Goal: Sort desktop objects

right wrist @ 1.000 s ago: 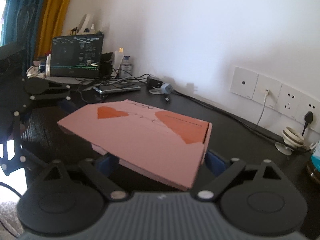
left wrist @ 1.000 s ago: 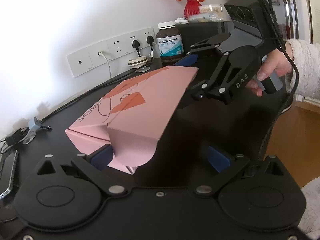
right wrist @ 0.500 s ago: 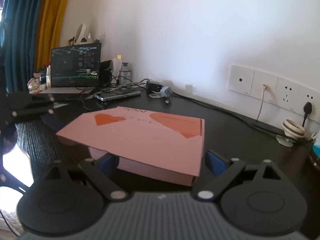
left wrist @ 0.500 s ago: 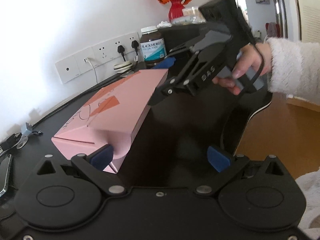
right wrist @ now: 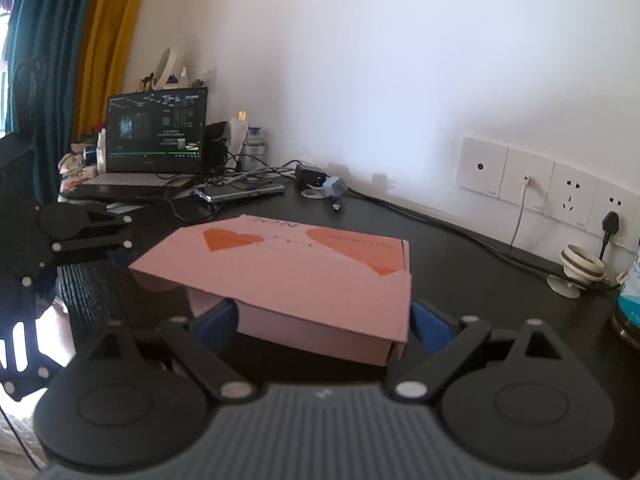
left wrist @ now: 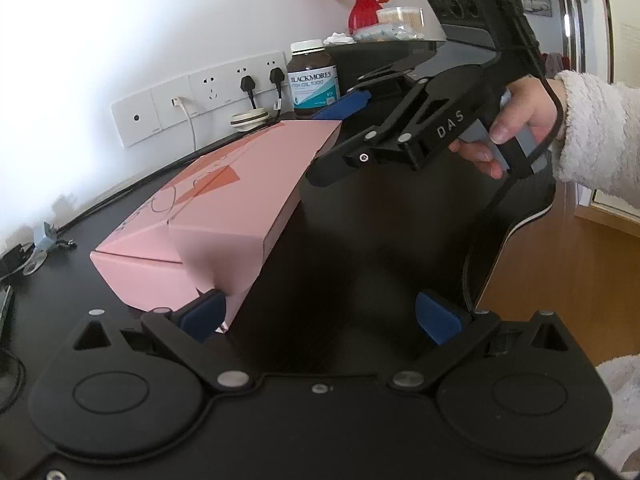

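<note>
A flat pink box with orange hearts on its lid lies on the black desk. My left gripper is open over bare desk, and its left pad sits right at the box's near corner. In the right wrist view, the near end of the pink box lies between the spread fingers of my right gripper, which is open. From the left wrist view, the right gripper, held by a hand, straddles the box's far end.
A brown supplement bottle, wall sockets with plugs and a red vase of orange flowers stand at the back. A laptop, cables and a phone crowd the far end. The desk edge drops to wooden floor.
The box's raised lid has come down and the box now lies flat. My left gripper has let the flap out from between its fingers and shifted right of the box.
</note>
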A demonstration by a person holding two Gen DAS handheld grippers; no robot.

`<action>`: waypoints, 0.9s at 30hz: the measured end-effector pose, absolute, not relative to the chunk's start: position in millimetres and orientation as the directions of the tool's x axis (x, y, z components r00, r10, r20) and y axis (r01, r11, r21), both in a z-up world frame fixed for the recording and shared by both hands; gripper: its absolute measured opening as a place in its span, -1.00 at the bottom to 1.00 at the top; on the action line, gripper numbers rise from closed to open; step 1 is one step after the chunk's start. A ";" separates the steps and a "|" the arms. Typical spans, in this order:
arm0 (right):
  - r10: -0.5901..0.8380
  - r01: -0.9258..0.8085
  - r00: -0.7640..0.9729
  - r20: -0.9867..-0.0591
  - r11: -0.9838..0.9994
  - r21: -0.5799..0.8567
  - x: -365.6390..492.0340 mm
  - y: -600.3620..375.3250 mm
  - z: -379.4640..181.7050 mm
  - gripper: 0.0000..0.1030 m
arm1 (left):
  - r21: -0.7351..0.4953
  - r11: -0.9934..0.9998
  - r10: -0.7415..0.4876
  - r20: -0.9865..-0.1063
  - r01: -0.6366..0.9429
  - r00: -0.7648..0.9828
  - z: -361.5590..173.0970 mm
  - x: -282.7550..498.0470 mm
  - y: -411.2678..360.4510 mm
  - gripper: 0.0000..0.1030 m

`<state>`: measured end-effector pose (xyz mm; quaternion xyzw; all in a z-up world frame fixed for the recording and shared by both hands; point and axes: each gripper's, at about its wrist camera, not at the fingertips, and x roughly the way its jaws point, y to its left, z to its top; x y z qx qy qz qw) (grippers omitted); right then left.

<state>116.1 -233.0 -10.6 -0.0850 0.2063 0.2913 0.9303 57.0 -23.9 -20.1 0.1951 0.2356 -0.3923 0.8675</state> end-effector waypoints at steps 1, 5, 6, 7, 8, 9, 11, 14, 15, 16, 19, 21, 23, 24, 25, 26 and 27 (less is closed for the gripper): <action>0.505 -0.575 0.746 -0.433 0.817 -0.038 114.9 -232.9 -10.8 0.80 | 0.147 0.617 -0.592 -0.561 0.773 0.579 -19.6 57.7 -23.3 0.99; 0.517 -0.578 0.743 -0.425 0.816 -0.019 113.2 -233.1 -5.9 0.82 | 0.138 0.614 -0.605 -0.551 0.777 0.575 -15.2 57.3 -21.1 0.99; 0.519 -0.581 0.742 -0.423 0.813 -0.022 112.2 -233.8 -4.2 0.82 | 0.139 0.614 -0.605 -0.549 0.777 0.576 -15.1 57.1 -20.9 0.99; 0.522 -0.585 0.742 -0.422 0.811 -0.025 111.1 -234.4 -2.4 0.82 | 0.141 0.615 -0.602 -0.552 0.776 0.577 -16.1 57.2 -21.1 1.00; 0.523 -0.586 0.741 -0.422 0.810 -0.026 110.3 -235.0 -1.8 0.82 | 0.144 0.616 -0.599 -0.554 0.775 0.579 -17.2 57.3 -21.3 1.00; 0.524 -0.588 0.739 -0.423 0.808 -0.027 109.7 -235.6 -1.6 0.82 | 0.145 0.616 -0.596 -0.558 0.774 0.578 -18.7 57.6 -21.6 0.99; 0.518 -0.588 0.738 -0.433 0.808 -0.036 108.7 -234.4 -4.1 0.81 | 0.151 0.612 -0.589 -0.568 0.776 0.575 -22.6 57.4 -22.2 0.99; 0.499 -0.585 0.736 -0.457 0.809 -0.058 107.2 -230.7 -12.1 0.82 | 0.167 0.616 -0.575 -0.573 0.770 0.584 -26.2 57.0 -21.1 0.99; 0.496 -0.586 0.733 -0.466 0.808 -0.063 106.9 -230.5 -14.4 0.81 | 0.169 0.619 -0.572 -0.572 0.767 0.588 -26.2 57.2 -20.7 0.99; 0.492 -0.588 0.729 -0.476 0.806 -0.068 106.6 -230.3 -16.7 0.81 | 0.167 0.623 -0.572 -0.568 0.764 0.591 -24.7 57.5 -20.3 0.99; 0.479 -0.591 0.725 -0.495 0.801 -0.091 102.0 -233.3 -19.5 0.80 | 0.161 0.638 -0.571 -0.558 0.753 0.602 -20.3 58.6 -19.1 0.99; 0.476 -0.593 0.725 -0.498 0.799 -0.100 96.6 -239.5 -18.1 0.80 | 0.157 0.647 -0.570 -0.551 0.746 0.610 -17.4 59.4 -18.2 0.99; 0.486 -0.596 0.724 -0.490 0.798 -0.090 91.1 -248.9 -14.6 0.81 | 0.152 0.656 -0.569 -0.543 0.739 0.617 -14.4 60.1 -17.4 0.99; 0.501 -0.599 0.721 -0.479 0.798 -0.067 89.1 -256.0 -12.0 0.81 | 0.150 0.661 -0.569 -0.540 0.736 0.620 -12.9 60.5 -17.0 0.99; 0.512 -0.599 0.719 -0.469 0.799 -0.045 89.1 -261.4 -10.1 0.81 | 0.147 0.665 -0.568 -0.536 0.732 0.624 -11.5 60.8 -16.6 0.99; 0.520 -0.592 0.724 -0.454 0.806 -0.022 90.3 -266.4 -8.4 0.82 | 0.145 0.670 -0.568 -0.533 0.729 0.628 -10.0 61.2 -16.1 0.99; 0.524 -0.582 0.729 -0.441 0.813 0.003 93.3 -270.0 -7.9 0.82 | 0.143 0.674 -0.567 -0.529 0.725 0.631 -8.5 61.6 -15.7 1.00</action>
